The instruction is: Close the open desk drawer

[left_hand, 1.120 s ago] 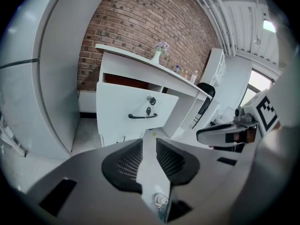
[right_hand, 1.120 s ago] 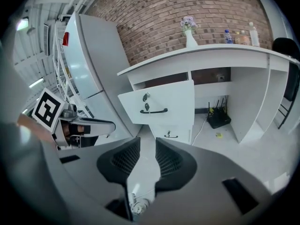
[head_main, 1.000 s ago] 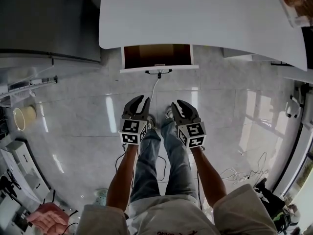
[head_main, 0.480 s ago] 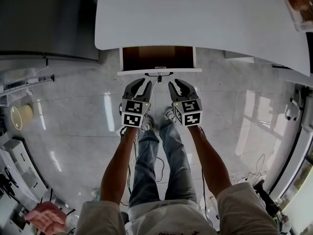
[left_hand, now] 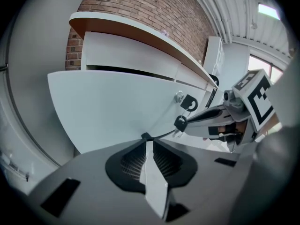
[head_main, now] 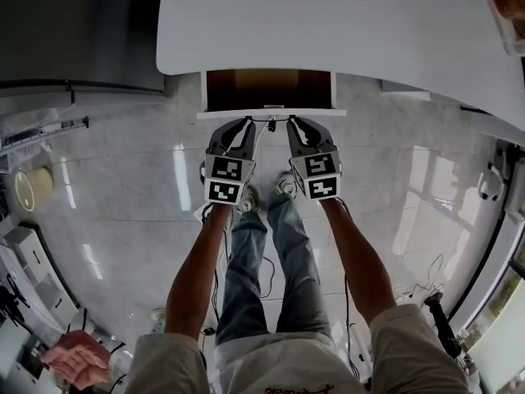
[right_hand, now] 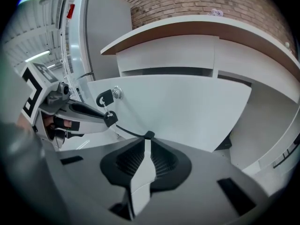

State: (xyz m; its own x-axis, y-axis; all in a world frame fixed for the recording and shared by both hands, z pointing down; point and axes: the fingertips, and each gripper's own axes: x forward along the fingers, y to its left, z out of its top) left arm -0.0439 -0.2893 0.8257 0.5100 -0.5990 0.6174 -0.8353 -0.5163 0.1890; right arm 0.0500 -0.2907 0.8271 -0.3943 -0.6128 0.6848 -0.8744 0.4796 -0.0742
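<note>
both grippers advanced from above the floor (head_main: 123,187), near the person's shoes (head_main: 285,189), to the white front of the open drawer (head_main: 238,114). the left gripper (head_main: 243,123) and the right gripper (head_main: 294,122) ended with tips just at that front, either side of its black handle (head_main: 271,120); contact could not be told. the arms (head_main: 197,269) stretched further out. the jaws of each, spread wide before, drew together; the right jaws were closing, with nothing seen between them.
</note>
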